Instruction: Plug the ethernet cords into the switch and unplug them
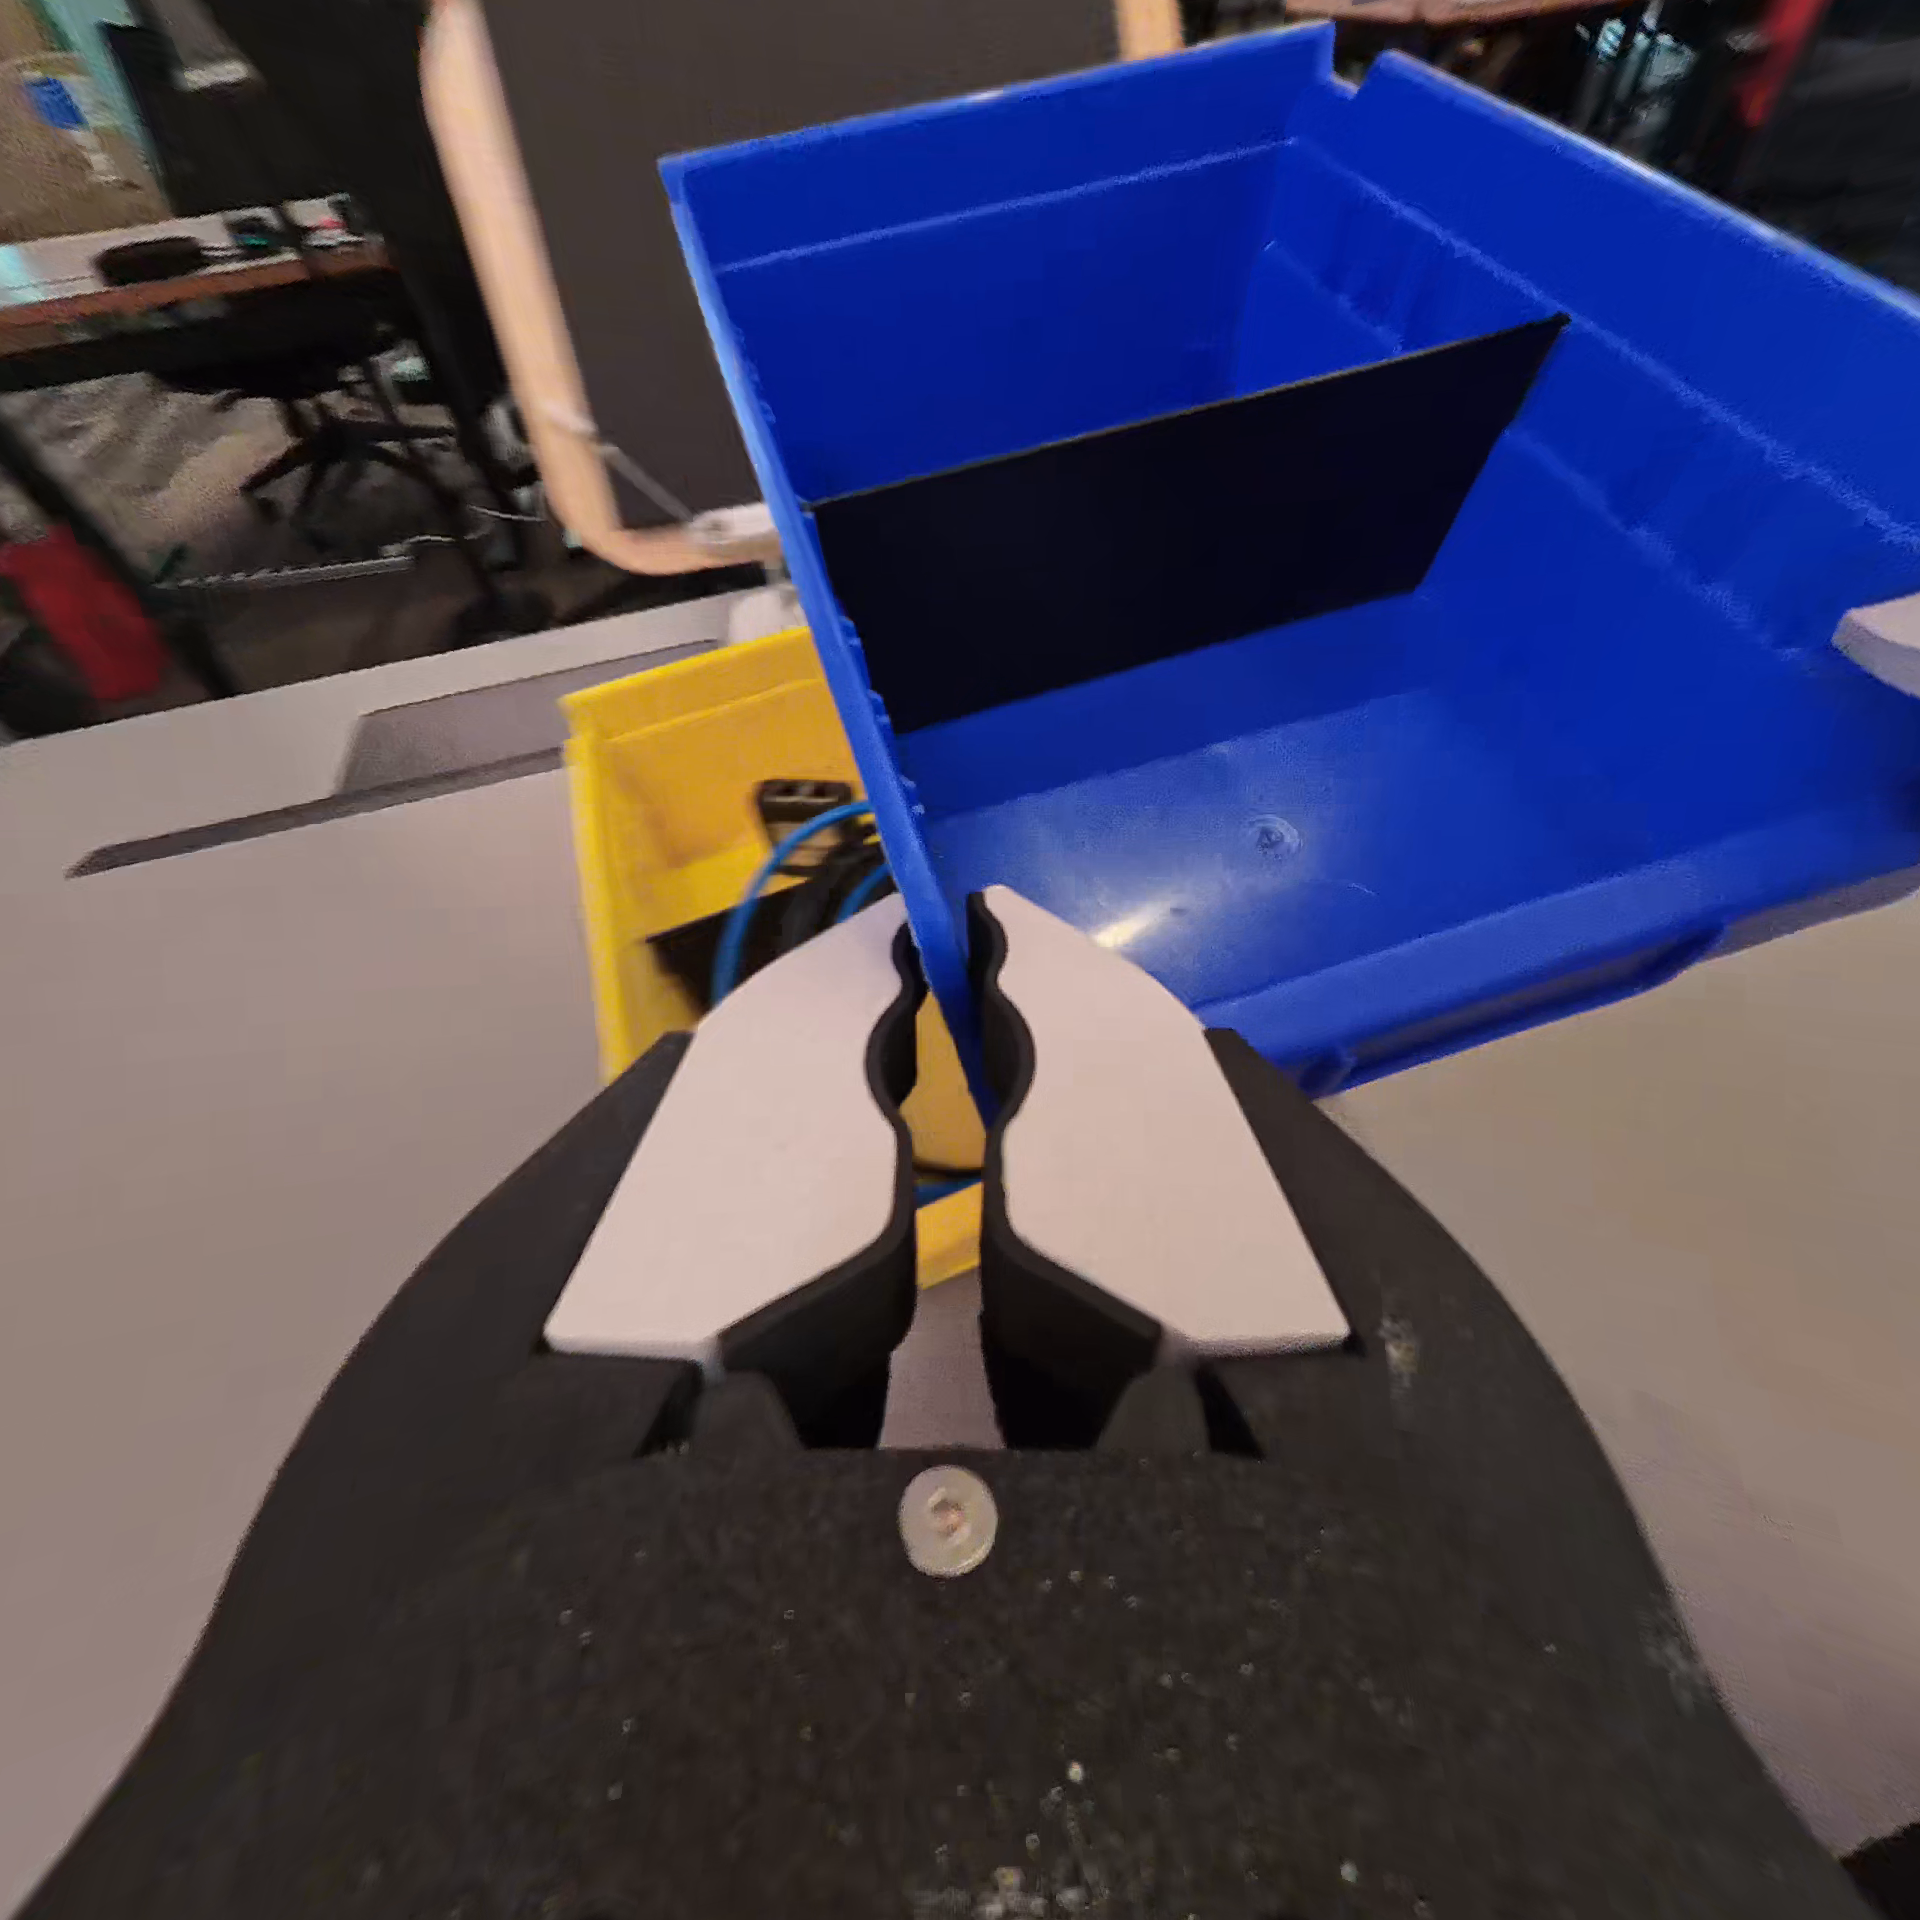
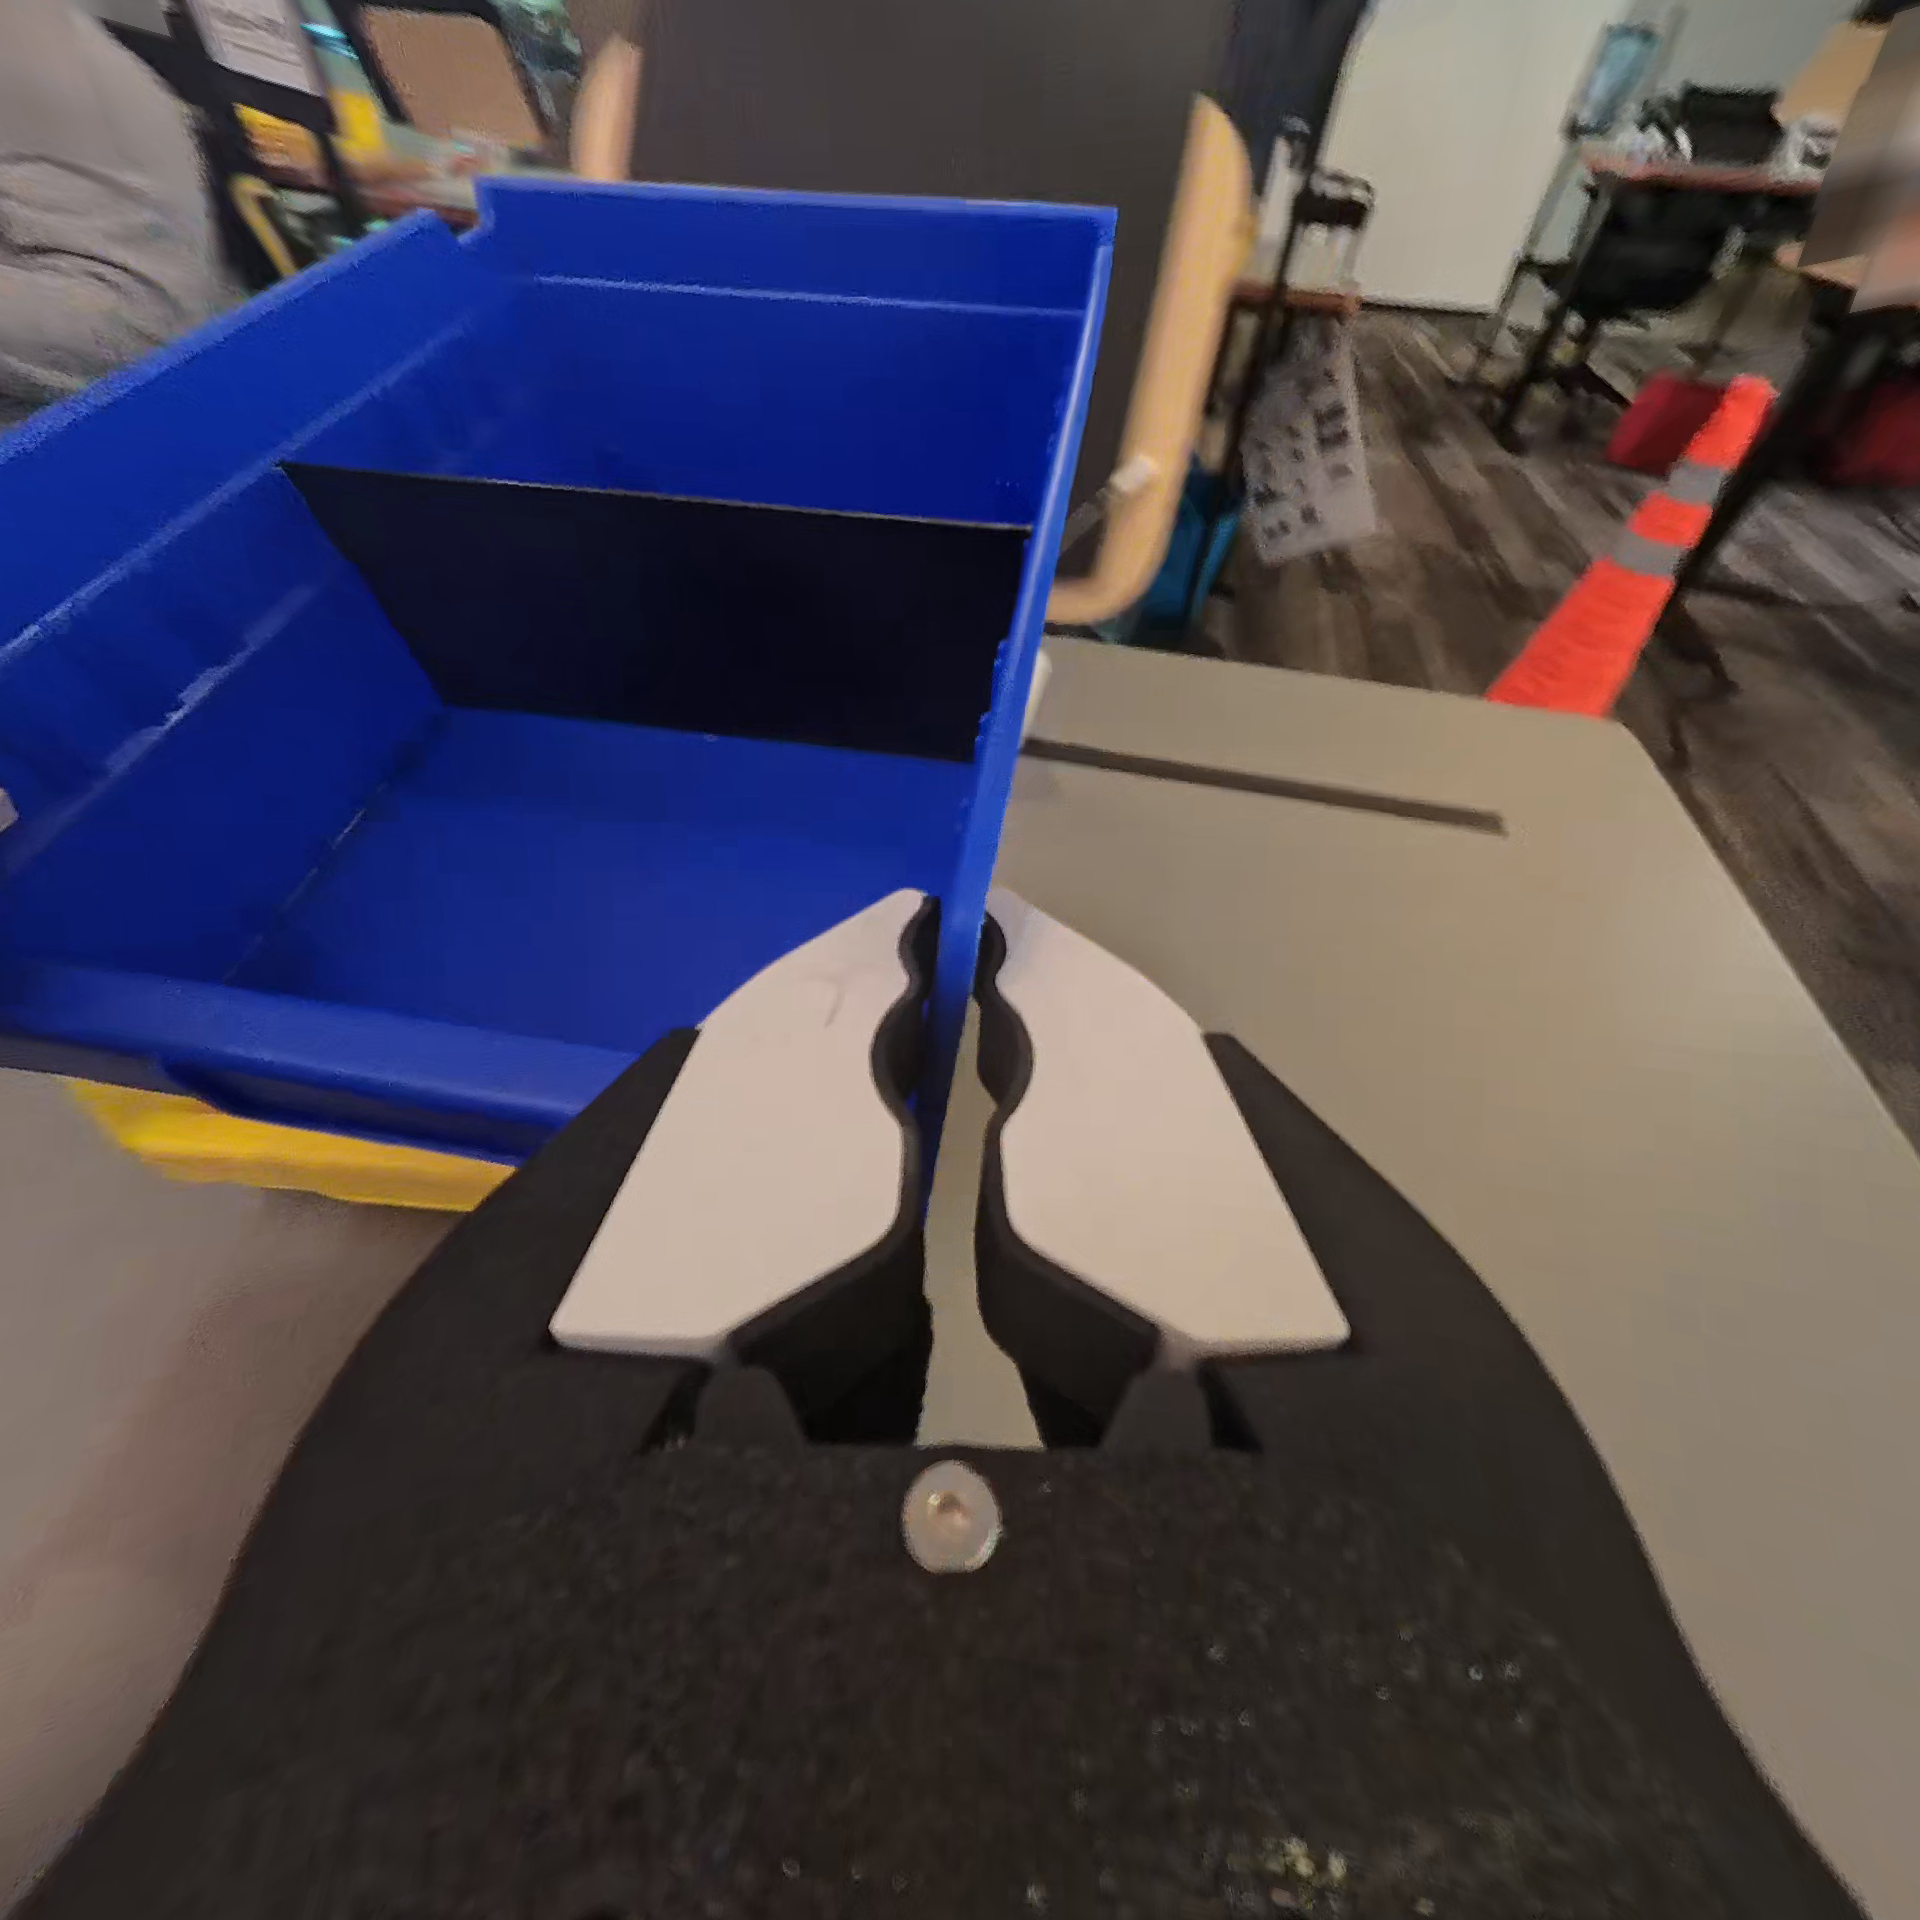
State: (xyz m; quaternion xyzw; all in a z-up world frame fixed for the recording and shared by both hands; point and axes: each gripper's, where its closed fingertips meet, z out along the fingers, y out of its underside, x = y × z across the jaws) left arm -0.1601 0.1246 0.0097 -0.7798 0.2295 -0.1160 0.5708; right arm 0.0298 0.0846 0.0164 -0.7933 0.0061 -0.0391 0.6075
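A blue plastic bin (image 1: 1299, 665) with a black divider (image 1: 1164, 520) is held tilted above the table; its compartments show nothing inside. My left gripper (image 1: 943, 935) is shut on the bin's left wall. My right gripper (image 2: 958, 940) is shut on the bin's right wall (image 2: 1023, 582). Under and behind the blue bin sits a yellow bin (image 1: 686, 810), which holds a blue ethernet cord (image 1: 769, 883), black cords and a dark device (image 1: 805, 800), partly hidden. The yellow bin's edge shows in the right wrist view (image 2: 270, 1153).
The grey table (image 1: 260, 1039) has a long slot (image 2: 1278, 795) near its far edge. A tan chair back (image 1: 499, 291) stands beyond the table. An orange cone (image 2: 1652, 561), desks and office chairs lie farther off on the floor. The left gripper's tips are roughly 20 cm from the right gripper's.
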